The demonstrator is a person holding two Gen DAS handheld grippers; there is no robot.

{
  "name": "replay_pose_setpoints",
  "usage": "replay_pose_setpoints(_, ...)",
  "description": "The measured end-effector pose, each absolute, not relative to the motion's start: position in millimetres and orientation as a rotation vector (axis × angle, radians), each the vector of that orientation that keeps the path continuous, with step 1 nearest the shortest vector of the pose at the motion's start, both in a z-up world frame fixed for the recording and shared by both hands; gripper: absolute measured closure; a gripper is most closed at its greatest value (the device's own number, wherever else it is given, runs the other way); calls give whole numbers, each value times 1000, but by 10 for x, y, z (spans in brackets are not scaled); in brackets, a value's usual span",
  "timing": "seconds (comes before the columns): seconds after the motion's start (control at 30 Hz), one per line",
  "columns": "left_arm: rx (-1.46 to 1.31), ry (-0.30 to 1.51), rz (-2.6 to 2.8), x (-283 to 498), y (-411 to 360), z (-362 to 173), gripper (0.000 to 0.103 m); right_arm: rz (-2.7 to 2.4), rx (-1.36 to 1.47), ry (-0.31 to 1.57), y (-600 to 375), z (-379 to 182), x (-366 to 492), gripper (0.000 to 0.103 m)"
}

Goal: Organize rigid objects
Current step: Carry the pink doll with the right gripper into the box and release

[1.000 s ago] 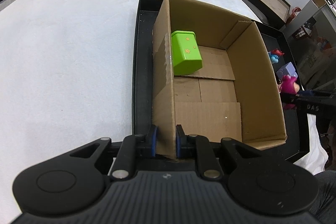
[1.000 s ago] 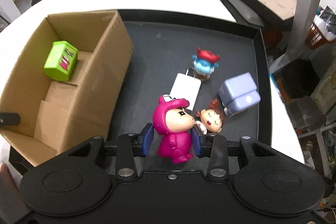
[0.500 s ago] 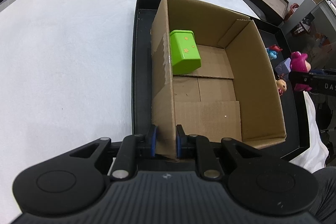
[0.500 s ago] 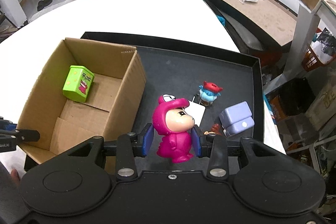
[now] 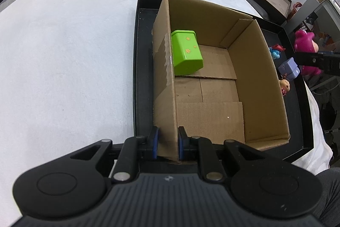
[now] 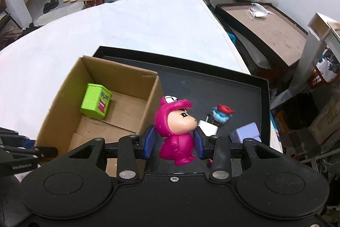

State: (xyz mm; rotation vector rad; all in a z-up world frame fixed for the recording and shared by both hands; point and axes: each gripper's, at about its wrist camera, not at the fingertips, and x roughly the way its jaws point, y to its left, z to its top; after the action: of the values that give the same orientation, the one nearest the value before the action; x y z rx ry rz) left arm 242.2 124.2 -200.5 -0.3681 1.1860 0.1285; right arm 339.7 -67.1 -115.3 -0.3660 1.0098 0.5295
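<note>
Right gripper (image 6: 173, 140) clamps the pink figurine (image 6: 175, 131) upright above the black tray (image 6: 212, 86), just right of the cardboard box (image 6: 148, 103). Left gripper (image 5: 166, 143) pinches the box's near-left wall; a green tin (image 5: 186, 52) lies inside.

The right gripper (image 6: 173, 140) has risen with the pink figure (image 6: 175, 131) off the tray (image 6: 233, 86), now well above the other toys and nearer the box (image 6: 119, 103).
</note>
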Motion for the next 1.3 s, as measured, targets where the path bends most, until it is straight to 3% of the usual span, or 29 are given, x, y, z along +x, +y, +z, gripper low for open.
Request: replay_pose_setpoints(1.3, -411, 1154, 103, 2342, 1341, -1997, 86, 599, -491, 1037, 285, -1425, 3413, 65)
